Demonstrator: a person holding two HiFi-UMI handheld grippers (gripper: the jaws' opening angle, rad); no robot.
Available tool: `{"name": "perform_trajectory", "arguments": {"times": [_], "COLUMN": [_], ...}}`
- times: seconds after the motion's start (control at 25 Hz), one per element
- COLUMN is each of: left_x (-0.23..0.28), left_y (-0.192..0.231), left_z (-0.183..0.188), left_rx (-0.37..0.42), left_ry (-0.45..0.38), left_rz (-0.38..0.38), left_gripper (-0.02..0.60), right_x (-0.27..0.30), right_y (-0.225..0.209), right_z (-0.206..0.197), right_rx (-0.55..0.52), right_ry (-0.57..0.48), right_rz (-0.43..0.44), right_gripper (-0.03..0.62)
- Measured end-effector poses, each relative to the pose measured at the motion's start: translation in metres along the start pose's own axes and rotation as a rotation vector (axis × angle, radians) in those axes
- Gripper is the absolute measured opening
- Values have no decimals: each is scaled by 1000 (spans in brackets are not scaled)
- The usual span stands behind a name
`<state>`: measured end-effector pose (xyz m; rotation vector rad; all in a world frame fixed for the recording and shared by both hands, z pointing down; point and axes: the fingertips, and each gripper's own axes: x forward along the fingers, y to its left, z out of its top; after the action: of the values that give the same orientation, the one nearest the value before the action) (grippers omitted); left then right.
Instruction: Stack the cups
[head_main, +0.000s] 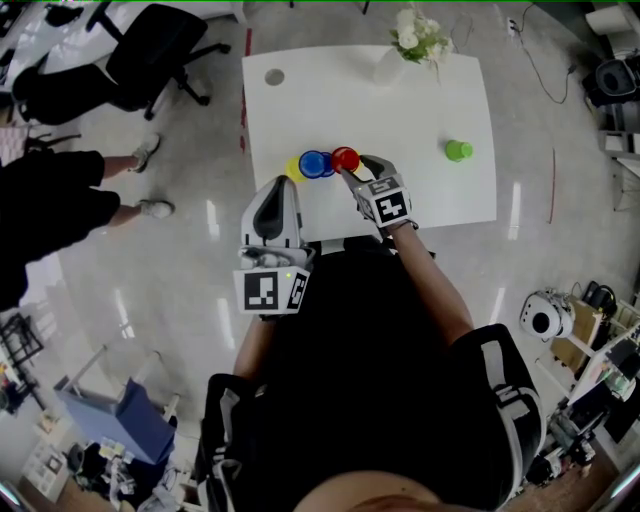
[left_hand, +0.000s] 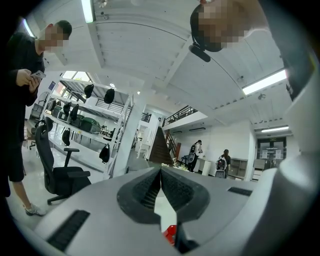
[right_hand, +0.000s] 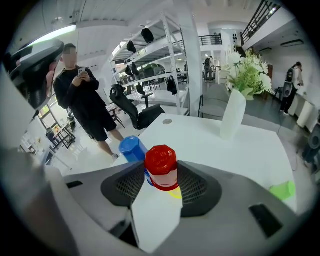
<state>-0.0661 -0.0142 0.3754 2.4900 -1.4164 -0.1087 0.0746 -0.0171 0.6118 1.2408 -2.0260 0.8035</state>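
Right hand-held gripper (right_hand: 161, 174), part-open, clamps red cup (right_hand: 161, 161).

Your head camera sits above your shoulders and looks steeply down; the white table (head_main: 300, 100) lies at 12 o'clock, well below. The camera on your left gripper (head_main: 276, 184) faces level across the room, taking in ceiling (left_hand: 150, 50) and far shelves (left_hand: 80, 120), with only a sliver of table low at 6 o'clock. The camera on your right gripper (head_main: 358, 167) tilts down, close over the table. It shares the red cup (right_hand: 161, 167), blue cup (right_hand: 131, 148), green cup (right_hand: 283, 190) and vase (right_hand: 233, 115) with the head view. All 3 views catch the bystander (head_main: 50, 210) in black.
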Motion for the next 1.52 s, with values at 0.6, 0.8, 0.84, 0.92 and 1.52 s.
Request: {"name": "perform_trajectory", "arguments": {"times": [0.6, 0.8, 0.84, 0.92, 1.52], "left_x": [-7, -10, -11, -10, 7], "left_y": [5, 6, 5, 4, -19], "left_z": [0, -2, -2, -2, -2], "left_rx": [-10, -11, -9, -6, 11], "left_ry": [-2, 1, 0, -2, 22], "left_rz": [7, 9, 8, 4, -69], "left_gripper": [21, 21, 21, 21, 21], "right_x": [10, 12, 11, 12, -34], "right_y": [6, 8, 8, 8, -26], "right_z": [-4, -2, -2, -2, 15], "right_rx": [-10, -19, -21, -27, 50], "right_ry": [27, 14, 10, 13, -140], "right_rz": [1, -2, -2, 1, -96], "right_gripper": [219, 221, 221, 222, 278]}}
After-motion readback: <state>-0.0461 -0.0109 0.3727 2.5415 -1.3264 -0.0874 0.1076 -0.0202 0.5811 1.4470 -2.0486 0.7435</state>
